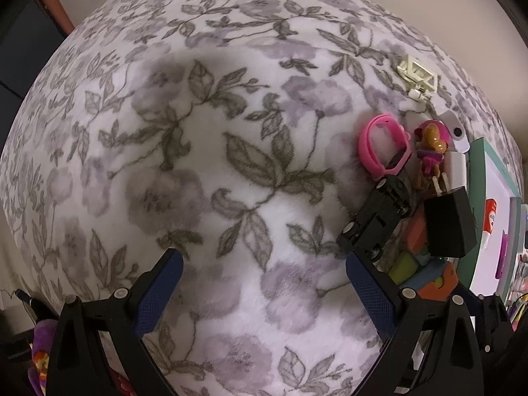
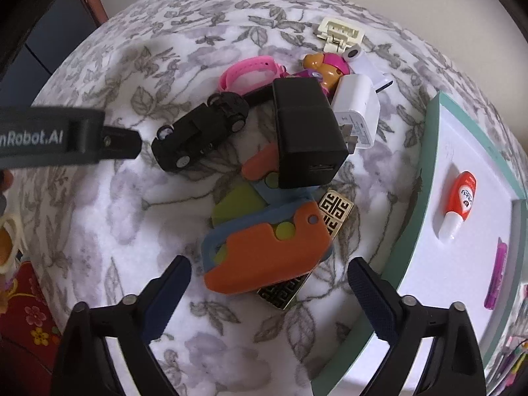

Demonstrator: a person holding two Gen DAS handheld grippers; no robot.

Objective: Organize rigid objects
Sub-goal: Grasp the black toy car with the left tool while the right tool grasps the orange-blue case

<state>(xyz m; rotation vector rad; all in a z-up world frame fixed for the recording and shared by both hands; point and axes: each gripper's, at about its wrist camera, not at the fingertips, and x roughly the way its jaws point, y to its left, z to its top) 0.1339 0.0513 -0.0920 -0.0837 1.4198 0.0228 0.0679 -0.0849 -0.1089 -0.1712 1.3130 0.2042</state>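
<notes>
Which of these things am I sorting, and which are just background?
To sort: black toy car, black charger, white charger, pink wristband, orange-blue toy, dog figure, cream clip.
Background: floral blanket, white tray.

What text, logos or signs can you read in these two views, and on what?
"nRobot.AI", cut off at the frame edge: on the grey body of the left tool, seen from the right wrist.
Printing on the orange-and-white correction pen in the tray: too blurred to read.
Fine print on the white charger: too small to read.
Gold-and-black plate: a fret pattern, no letters.
Left wrist view: no readable text.
</notes>
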